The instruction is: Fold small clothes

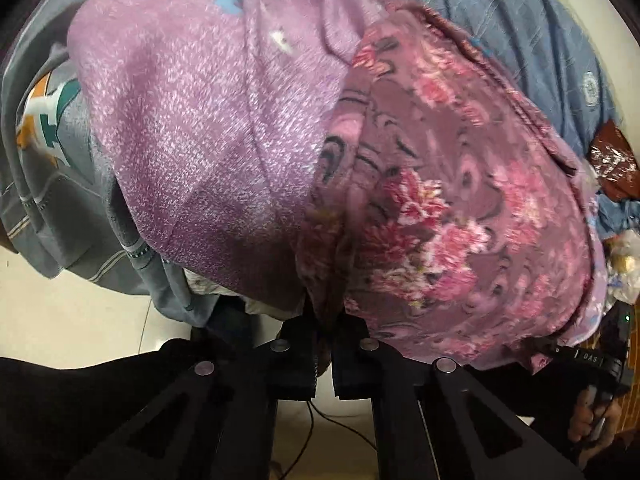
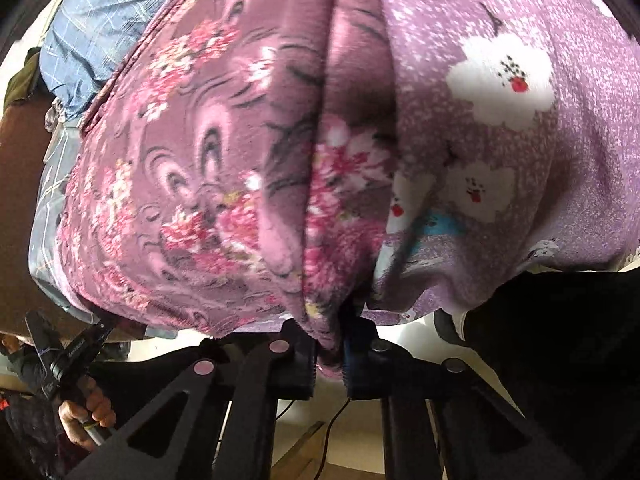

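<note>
Between the closed jaws of our left gripper [image 1: 324, 344] and right gripper [image 2: 330, 344], we pinch the near edge of a floral fleece garment [image 1: 440, 208] lying on a lilac printed cloth [image 2: 500, 128]. Folding looks barely begun. Blue checked fabric [image 1: 500, 20] crowds the far side; pale floor [image 1: 60, 300] lies open below.

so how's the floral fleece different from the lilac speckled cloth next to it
The floral fleece is dusky mauve with pink blossoms and dark swirls; the lilac speckled cloth is paler, with white cloud-like shapes. The fleece looks plush, the lilac cloth flatter. Both grippers, the left gripper and the right gripper, are shut on a fold of the fleece; the lilac cloth lies beside it. Both are purple-toned, draped and adjoining.
</note>
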